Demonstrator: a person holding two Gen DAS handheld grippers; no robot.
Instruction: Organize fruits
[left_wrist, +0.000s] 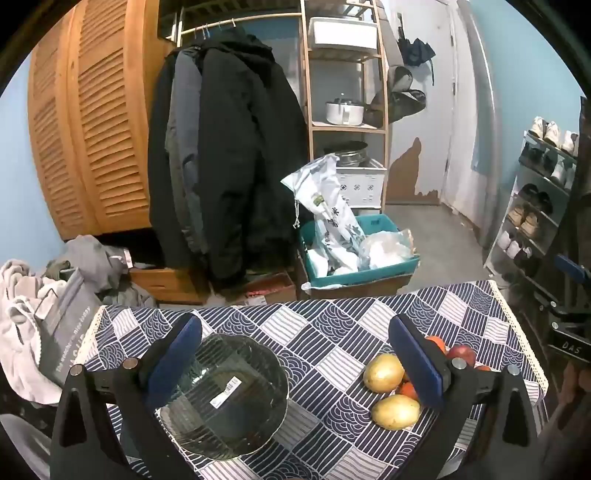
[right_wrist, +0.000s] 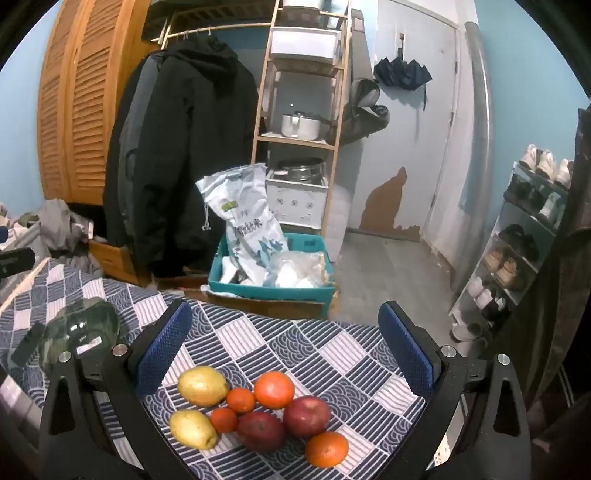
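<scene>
Fruit pile (right_wrist: 258, 413) between spread gripper (right_wrist: 286, 354) fingers

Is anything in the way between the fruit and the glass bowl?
Nothing visible. Only bare tablecloth lies between the fruit and the bowl. The right gripper is open above the pile, and the left gripper is open near the bowl.

The table (right_wrist: 332, 354) carries two yellow fruits (right_wrist: 202, 386), two red apples (right_wrist: 306, 416) and four oranges (right_wrist: 274, 389). One glass bowl (left_wrist: 225, 397) sits there too.

Clear ribbed glass bowl (left_wrist: 225, 397) w/ paper label, glossy, woven cloth tablecloth (right_wrist: 332, 354) matt, blue textured rubbery finger pads (right_wrist: 406, 350), matt black plastic gripper frames, smooth-skinned apples (right_wrist: 306, 415), dimpled oranges (right_wrist: 274, 389)
</scene>
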